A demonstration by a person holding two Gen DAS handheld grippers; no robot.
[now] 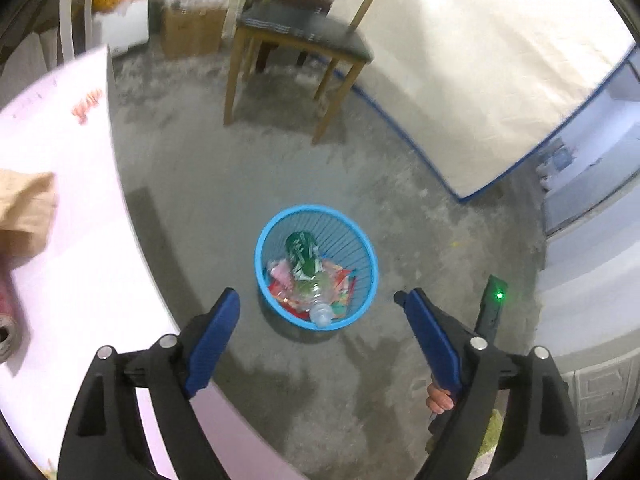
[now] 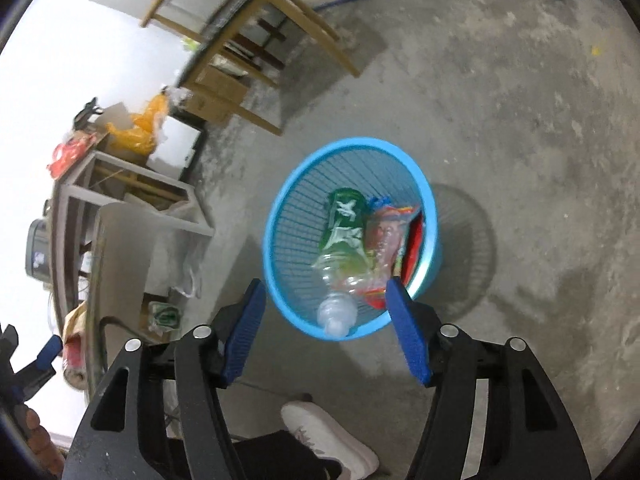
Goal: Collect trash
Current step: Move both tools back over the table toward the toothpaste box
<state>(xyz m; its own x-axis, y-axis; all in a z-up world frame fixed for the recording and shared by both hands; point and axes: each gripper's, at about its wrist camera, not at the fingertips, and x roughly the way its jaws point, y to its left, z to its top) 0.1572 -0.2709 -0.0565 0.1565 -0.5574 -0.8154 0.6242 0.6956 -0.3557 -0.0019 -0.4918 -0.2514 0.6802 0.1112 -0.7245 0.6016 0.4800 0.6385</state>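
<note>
A blue slatted waste basket (image 1: 362, 244) (image 2: 280, 216) stands on the grey concrete floor. Inside it lie a clear plastic bottle with a green label (image 1: 306, 262) (image 2: 344, 232) and colourful wrappers (image 1: 340, 288) (image 2: 390, 232). My left gripper (image 1: 322, 298) hangs open above the floor, with the basket showing between its blue pads and nothing held. My right gripper (image 2: 326, 286) is open too, just above the basket's near rim, empty. A crumpled brown paper bag (image 1: 26, 208) and a red can (image 1: 6, 312) lie on the white table (image 1: 68, 200) at the left.
A wooden chair (image 1: 296, 40) (image 2: 244, 40) stands beyond the basket, a mattress (image 1: 472, 72) leans to the right. Cardboard boxes and orange bags (image 2: 140, 128) clutter the far side. A white shoe (image 2: 328, 436) is below my right gripper. The other gripper's device with a green light (image 1: 494, 304) shows at right.
</note>
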